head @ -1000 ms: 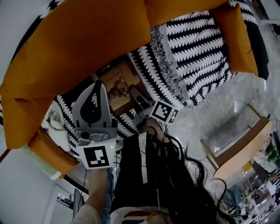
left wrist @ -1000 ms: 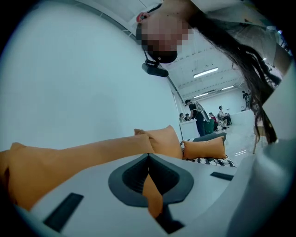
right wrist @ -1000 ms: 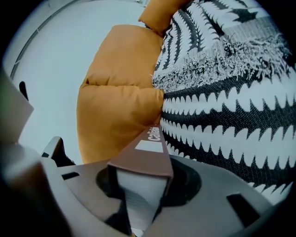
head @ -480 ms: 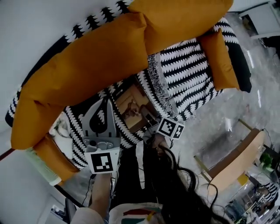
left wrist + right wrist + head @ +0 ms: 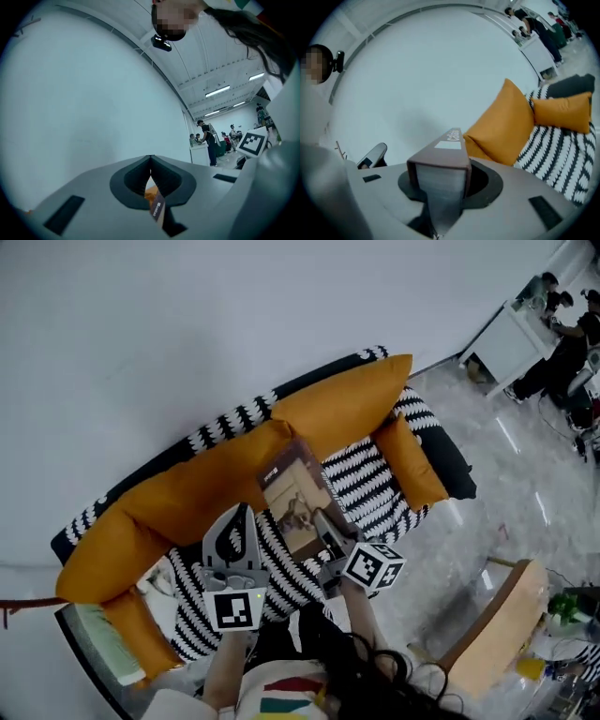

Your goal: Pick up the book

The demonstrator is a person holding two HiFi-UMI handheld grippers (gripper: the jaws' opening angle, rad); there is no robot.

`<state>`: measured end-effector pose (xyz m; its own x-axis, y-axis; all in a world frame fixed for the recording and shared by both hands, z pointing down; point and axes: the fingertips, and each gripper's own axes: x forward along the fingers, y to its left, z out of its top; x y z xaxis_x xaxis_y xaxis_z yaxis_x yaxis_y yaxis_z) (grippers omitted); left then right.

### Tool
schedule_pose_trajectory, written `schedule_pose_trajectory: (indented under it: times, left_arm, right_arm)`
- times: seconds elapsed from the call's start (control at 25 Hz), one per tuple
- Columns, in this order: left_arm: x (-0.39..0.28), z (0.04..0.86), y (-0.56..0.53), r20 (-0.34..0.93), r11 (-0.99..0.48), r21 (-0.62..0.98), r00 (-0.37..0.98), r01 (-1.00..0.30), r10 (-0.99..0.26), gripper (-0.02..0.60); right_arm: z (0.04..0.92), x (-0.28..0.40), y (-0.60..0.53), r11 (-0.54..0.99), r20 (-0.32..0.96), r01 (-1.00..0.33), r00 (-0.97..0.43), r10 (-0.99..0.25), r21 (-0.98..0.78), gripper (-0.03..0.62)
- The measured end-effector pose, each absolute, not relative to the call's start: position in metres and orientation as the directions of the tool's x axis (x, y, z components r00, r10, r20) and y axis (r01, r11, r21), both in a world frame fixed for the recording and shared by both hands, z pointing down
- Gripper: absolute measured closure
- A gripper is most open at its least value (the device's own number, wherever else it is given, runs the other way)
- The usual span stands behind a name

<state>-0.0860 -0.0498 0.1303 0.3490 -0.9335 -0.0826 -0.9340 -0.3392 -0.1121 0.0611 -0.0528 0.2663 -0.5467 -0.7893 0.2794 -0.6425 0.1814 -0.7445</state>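
Observation:
The brown book (image 5: pixel 294 500), with a picture on its cover, is held up above the sofa seat (image 5: pixel 370 486). My right gripper (image 5: pixel 327 532) is shut on its near end. In the right gripper view the book (image 5: pixel 440 161) stands on edge between the jaws, spine on top and page block facing the camera, with my right gripper (image 5: pixel 442 183) clamped on both covers. My left gripper (image 5: pixel 235 538) hovers just left of the book, its fingertips together and nothing held. In the left gripper view my left gripper (image 5: pixel 150 161) is shut, and a strip of the book's spine (image 5: pixel 158 209) shows below the tips.
A long sofa with orange back cushions (image 5: pixel 197 498) and a black-and-white patterned throw stands against a white wall (image 5: pixel 141 352). A small orange cushion (image 5: pixel 411 463) lies at its right end. A wooden chair (image 5: pixel 492 620) stands on the marble floor at right. People gather at a white desk (image 5: pixel 511 343) far right.
Both grippers have risen a long way. The book has come up off the sofa seat in the right gripper, and the sofa now looks much smaller and farther below.

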Motion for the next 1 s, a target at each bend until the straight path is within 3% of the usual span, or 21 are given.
schedule_pose_trajectory:
  times: [0.24, 0.44, 0.68, 1.0]
  left_arm:
    - [-0.083, 0.015, -0.046, -0.186, -0.32, -0.158, 0.347, -0.934, -0.919, 0.574]
    - [-0.088, -0.026, -0.014, -0.245, -0.283, -0.195, 0.326, -0.939, -0.913, 0.574]
    - [-0.109, -0.042, 0.0, -0.266, -0.223, -0.198, 0.271, -0.955, -0.925, 0.574]
    - [-0.12, -0.077, 0.018, -0.357, -0.131, -0.184, 0.19, -0.974, -0.914, 0.574]
  right_arm:
    - [0.099, 0.064, -0.053, 0.396, 0.097, -0.715, -0.541, -0.835, -0.576, 0.447]
    - [0.01, 0.05, -0.028, 0.558, -0.053, -0.723, -0.591, -0.805, -0.407, 0.447]
    - [-0.033, 0.016, -0.017, 0.662, -0.141, -0.693, -0.652, -0.745, -0.286, 0.446]
    - [-0.036, 0.004, 0.003, 0.708, -0.145, -0.651, -0.7, -0.7, -0.276, 0.445]
